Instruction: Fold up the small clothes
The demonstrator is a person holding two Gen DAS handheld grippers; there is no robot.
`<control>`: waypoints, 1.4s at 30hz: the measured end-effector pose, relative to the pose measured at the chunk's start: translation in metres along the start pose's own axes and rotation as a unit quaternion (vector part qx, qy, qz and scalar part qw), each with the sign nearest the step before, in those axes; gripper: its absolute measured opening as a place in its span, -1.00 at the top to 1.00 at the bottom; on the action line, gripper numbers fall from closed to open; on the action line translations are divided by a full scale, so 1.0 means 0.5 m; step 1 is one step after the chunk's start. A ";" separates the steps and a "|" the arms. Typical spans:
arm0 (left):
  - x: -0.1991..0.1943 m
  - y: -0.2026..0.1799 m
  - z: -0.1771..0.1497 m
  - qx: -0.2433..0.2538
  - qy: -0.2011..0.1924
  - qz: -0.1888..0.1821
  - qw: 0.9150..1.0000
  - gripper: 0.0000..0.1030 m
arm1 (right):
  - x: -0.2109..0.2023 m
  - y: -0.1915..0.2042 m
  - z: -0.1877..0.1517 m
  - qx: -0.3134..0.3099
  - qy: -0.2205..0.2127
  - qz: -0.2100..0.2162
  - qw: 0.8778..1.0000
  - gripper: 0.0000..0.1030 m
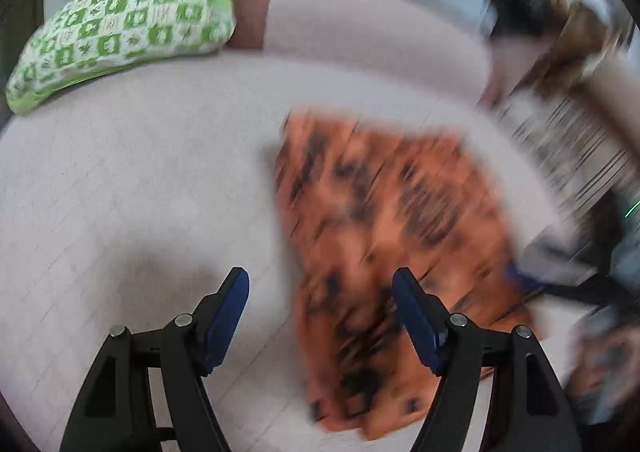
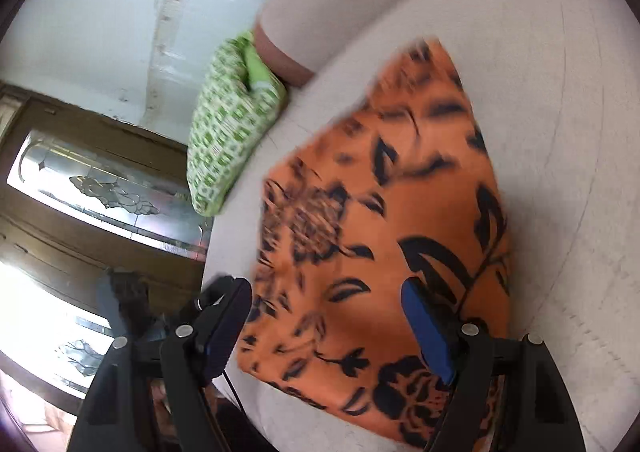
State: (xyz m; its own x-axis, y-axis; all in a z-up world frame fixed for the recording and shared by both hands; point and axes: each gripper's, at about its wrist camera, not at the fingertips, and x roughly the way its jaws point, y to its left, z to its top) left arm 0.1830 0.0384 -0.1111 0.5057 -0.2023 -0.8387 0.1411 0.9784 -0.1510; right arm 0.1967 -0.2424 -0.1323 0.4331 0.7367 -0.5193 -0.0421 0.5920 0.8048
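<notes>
An orange cloth with a black flower print (image 1: 384, 219) lies flat on a pale pink sofa seat (image 1: 120, 179). It is blurred in the left wrist view and sharper in the right wrist view (image 2: 384, 236). My left gripper (image 1: 320, 280) is open and empty above the cloth's near left edge. My right gripper (image 2: 326, 288) is open and empty, hovering over the cloth's near part, with its left finger beyond the seat's edge.
A green and white patterned cushion (image 1: 120, 23) rests against the sofa back (image 1: 360, 23); it also shows in the right wrist view (image 2: 228, 139). Wooden doors with glass panes (image 2: 92, 187) stand beyond the seat's edge. Blurred items (image 1: 568, 139) sit at the right.
</notes>
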 end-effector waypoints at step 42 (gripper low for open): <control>-0.306 -0.131 -0.153 0.001 -0.108 0.127 0.986 -0.88 | -0.193 0.240 -0.277 -0.277 -0.110 -0.383 0.874 -1.00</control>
State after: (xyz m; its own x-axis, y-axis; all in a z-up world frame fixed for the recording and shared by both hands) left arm 0.0314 0.0087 -0.0130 0.6944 0.0453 -0.7182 -0.0121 0.9986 0.0513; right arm 0.0251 -0.1975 -0.0254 0.6854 0.0100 -0.7281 -0.0676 0.9965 -0.0500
